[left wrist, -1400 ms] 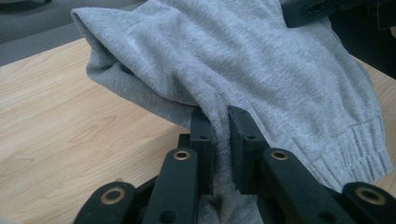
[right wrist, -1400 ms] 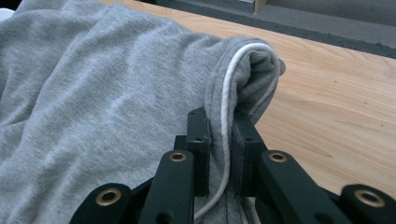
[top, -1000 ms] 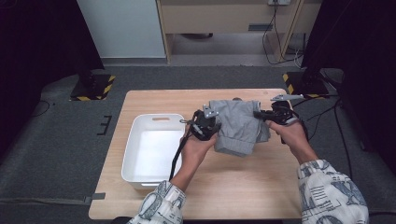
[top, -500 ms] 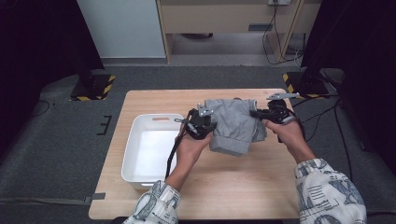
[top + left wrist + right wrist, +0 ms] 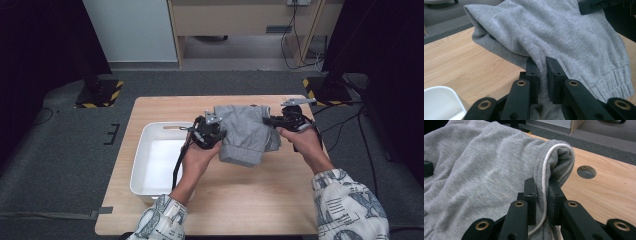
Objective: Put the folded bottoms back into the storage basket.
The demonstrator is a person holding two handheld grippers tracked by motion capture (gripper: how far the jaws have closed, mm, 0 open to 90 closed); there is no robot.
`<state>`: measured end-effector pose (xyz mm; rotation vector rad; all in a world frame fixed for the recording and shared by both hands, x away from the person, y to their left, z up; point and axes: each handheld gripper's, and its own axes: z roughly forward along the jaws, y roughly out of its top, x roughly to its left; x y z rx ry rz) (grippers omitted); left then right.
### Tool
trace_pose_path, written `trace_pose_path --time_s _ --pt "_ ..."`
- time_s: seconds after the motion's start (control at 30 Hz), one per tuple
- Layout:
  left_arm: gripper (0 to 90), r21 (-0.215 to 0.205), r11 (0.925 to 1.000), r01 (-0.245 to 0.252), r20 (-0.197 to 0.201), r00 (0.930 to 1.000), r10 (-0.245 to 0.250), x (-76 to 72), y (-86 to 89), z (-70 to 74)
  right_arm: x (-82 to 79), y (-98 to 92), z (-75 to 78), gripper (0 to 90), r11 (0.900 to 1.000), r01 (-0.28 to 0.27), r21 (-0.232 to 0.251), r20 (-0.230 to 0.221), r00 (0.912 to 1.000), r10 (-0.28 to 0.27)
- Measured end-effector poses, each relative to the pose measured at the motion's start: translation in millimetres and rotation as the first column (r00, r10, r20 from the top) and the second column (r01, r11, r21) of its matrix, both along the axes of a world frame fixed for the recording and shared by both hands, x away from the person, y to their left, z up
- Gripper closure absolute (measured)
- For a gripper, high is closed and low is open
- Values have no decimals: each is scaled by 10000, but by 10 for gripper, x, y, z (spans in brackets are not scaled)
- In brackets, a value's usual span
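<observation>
Both sets of fingers (image 5: 541,75) are clenched on the grey sweatpants (image 5: 245,132), 1 edge each, lifted over the worktop (image 5: 240,195) beside the white bin (image 5: 150,165). Step in hand: folding; next calls for laying it flat.

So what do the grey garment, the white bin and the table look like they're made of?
The grey garment looks like soft knit jersey, matte, with a fine rib texture and a ribbed cuff. The white bin seems to be smooth plastic, judging by its rounded, slightly glossy rim. The table shows pale wood grain, probably laminate or veneer.
</observation>
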<state>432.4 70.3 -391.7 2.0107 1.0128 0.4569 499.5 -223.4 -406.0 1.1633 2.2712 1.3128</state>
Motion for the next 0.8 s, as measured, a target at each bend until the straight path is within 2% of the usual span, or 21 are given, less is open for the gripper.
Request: trace_pose_path --time_s 0.5,0.8 --pt "808 59 9999 -129 -11 9999 129 -28 251 49 0 203 61 805 9989 -465 59 129 9988 464" --pt "809 -52 9998 -170 -49 9998 169 -76 403 84 1 376 90 805 9972 -741 -31 169 9971 741"
